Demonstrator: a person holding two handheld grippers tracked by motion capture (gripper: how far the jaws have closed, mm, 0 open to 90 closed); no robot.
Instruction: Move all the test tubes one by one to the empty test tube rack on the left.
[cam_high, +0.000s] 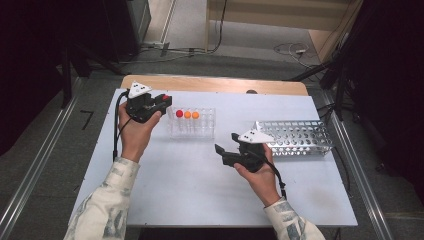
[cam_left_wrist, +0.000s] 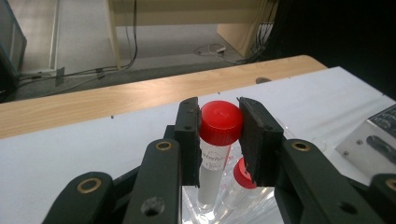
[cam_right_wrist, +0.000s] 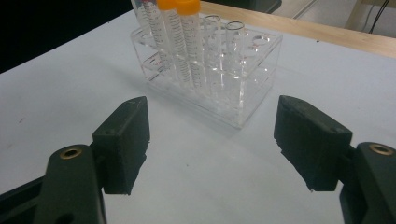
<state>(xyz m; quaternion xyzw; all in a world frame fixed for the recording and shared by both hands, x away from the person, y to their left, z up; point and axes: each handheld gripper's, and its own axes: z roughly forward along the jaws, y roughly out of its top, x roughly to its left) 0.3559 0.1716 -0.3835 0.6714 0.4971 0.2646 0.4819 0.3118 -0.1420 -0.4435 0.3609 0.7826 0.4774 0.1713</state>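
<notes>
my right gripper (cam_high: 226, 143) sits nearest me, low over the white table (cam_high: 190, 190), jaws wide apart with nothing between them, facing the clear rack (cam_right_wrist: 219, 88). farther out, my left gripper (cam_high: 162, 101) is clamped on the red-capped tube (cam_left_wrist: 215, 140), pads pressing either side just at and under the cap, the tube hanging upright at the rack's left end.

what worries me: the grip is high on the tube, so the bottom could swing, miss its hole and catch the acrylic top plate, and that would tip or shove the light rack. the cap is smooth too, and if i pinch mostly on it the tube may slip or twist. my idle right side is not steadying the rack, so any nudge goes unchecked.

the clear rack holds another red-capped tube (cam_left_wrist: 240, 179) and two orange-capped tubes (cam_right_wrist: 180, 42), with a couple of open, uncapped tubes beside them; the other holes look unfilled. farthest right, the metal rack (cam_high: 295, 137) appears to hold nothing.
</notes>
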